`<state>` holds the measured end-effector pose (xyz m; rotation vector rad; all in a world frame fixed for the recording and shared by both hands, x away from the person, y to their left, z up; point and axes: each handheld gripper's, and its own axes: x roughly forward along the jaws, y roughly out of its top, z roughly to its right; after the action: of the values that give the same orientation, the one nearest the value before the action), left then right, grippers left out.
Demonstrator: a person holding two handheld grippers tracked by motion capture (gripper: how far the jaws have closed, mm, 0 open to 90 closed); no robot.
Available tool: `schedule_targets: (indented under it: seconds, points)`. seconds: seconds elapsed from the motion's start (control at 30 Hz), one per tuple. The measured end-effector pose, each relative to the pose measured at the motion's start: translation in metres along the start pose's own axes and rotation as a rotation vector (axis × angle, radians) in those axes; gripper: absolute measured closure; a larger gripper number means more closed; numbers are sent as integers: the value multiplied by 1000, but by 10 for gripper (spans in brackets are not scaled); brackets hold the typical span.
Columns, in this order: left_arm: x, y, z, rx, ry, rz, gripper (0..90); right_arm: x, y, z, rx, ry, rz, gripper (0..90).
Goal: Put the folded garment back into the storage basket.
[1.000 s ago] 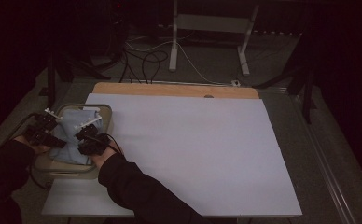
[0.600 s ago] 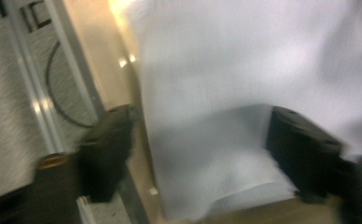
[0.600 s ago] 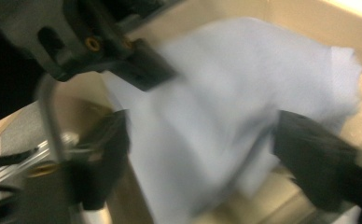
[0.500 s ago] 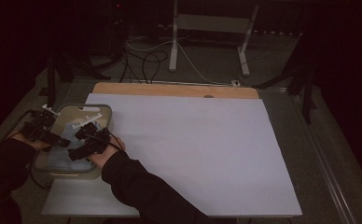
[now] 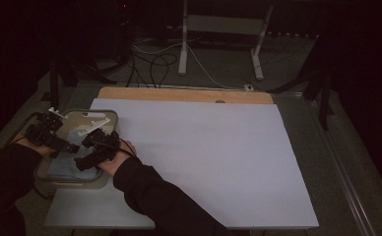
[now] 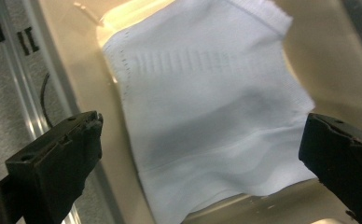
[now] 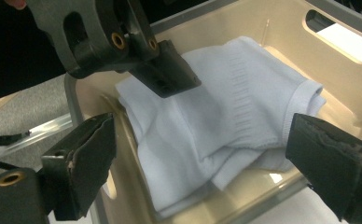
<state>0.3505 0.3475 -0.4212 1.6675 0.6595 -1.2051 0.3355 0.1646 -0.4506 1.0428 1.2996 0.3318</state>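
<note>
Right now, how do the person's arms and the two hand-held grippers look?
Both arms wear black long sleeves. The left hand-held gripper and the right hand-held gripper are black, each with two blocky jaws whose inner pads look worn and chipped. The bodies carry brass-coloured screw holes and white parts on top.

Nothing here can be read. The white cloth (image 7: 226, 121) in the bin (image 7: 281, 28) is plain knit, with no label or print showing, and the bin's walls carry no lettering or numbers.
</note>
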Motion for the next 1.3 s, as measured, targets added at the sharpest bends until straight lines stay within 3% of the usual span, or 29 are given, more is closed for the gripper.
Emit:
schedule_targets:
  seconds: [0.37, 0.57, 1.03, 1.1, 1.23, 1.3]
  points:
    - [-4, 4, 6, 4, -7, 13, 0, -6, -5, 7, -11, -18, 20, 88]
    - [-8, 7, 8, 7, -34, 29, 0, -9, -6, 14, -27, -34, 30, 88]
    - [-9, 14, 17, 10, -56, 40, 0, -19, -10, 24, -19, -44, 33, 88]
    - [-11, 16, 20, 20, -42, 66, 0, -23, -12, 27, -30, -46, 31, 88]
    - [-14, 20, 26, 39, -62, 105, 0, -32, -15, 34, -37, -60, 28, 88]
    - [-15, 22, 31, 46, -96, 127, 0, -36, -16, 37, -46, -82, 24, 88]
